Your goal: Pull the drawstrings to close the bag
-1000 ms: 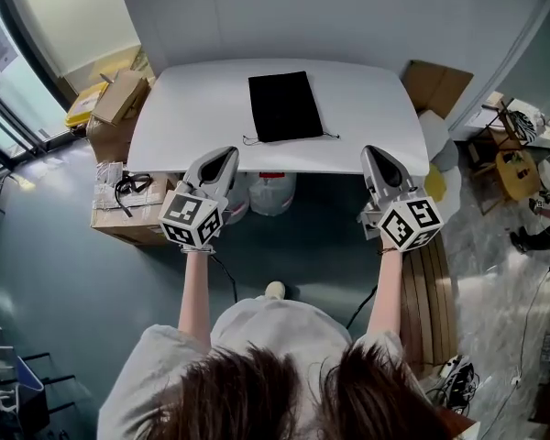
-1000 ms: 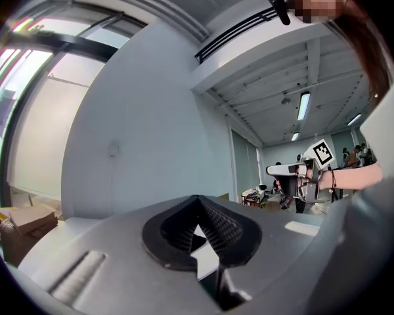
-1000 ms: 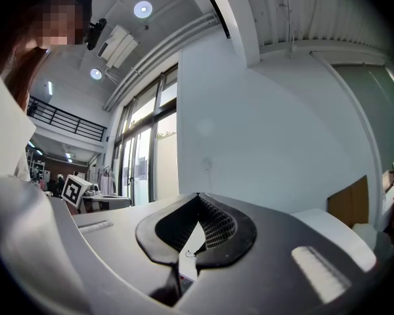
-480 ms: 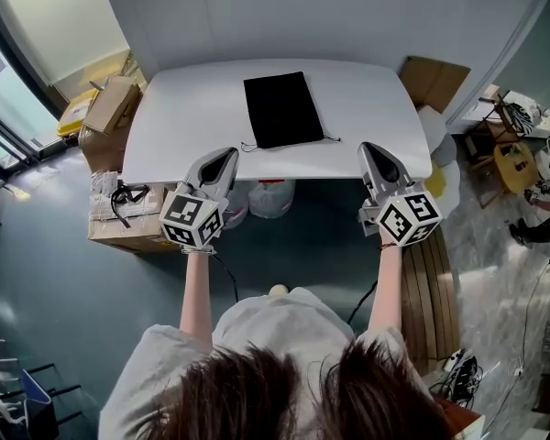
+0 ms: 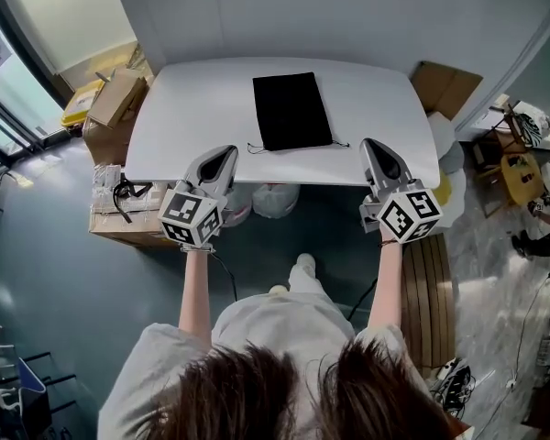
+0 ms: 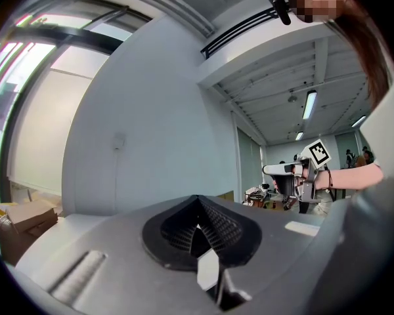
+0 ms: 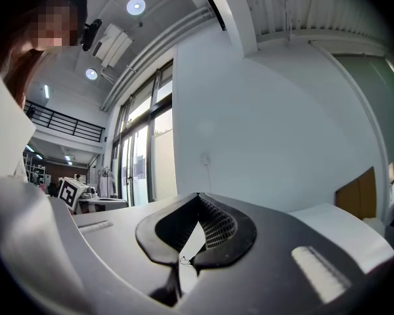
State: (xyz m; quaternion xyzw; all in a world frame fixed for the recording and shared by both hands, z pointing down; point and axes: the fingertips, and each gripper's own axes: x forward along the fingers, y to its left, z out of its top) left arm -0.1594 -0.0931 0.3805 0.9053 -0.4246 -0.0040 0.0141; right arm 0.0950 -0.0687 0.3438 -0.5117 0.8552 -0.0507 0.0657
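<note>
Two level, parallel: left gripper [image 5: 226,150], right gripper [image 5: 374,144], jaws together, facing bag [image 5: 291,110].

The person wears a pale grey short-sleeved T-shirt [image 5: 275,333] and a white shoe [image 5: 304,266], and has long brown hair [image 5: 284,397] parted down the middle. The left gripper [image 5: 224,152] and the right gripper [image 5: 376,145] are smooth grey moulded shells that taper to a point, each with black ribbed pads [image 6: 220,230] set in a dark teardrop-shaped recess. Each carries a white cube with black square markers [image 5: 192,218] at its rear, and a thin black cable [image 5: 227,278] runs from it.
</note>
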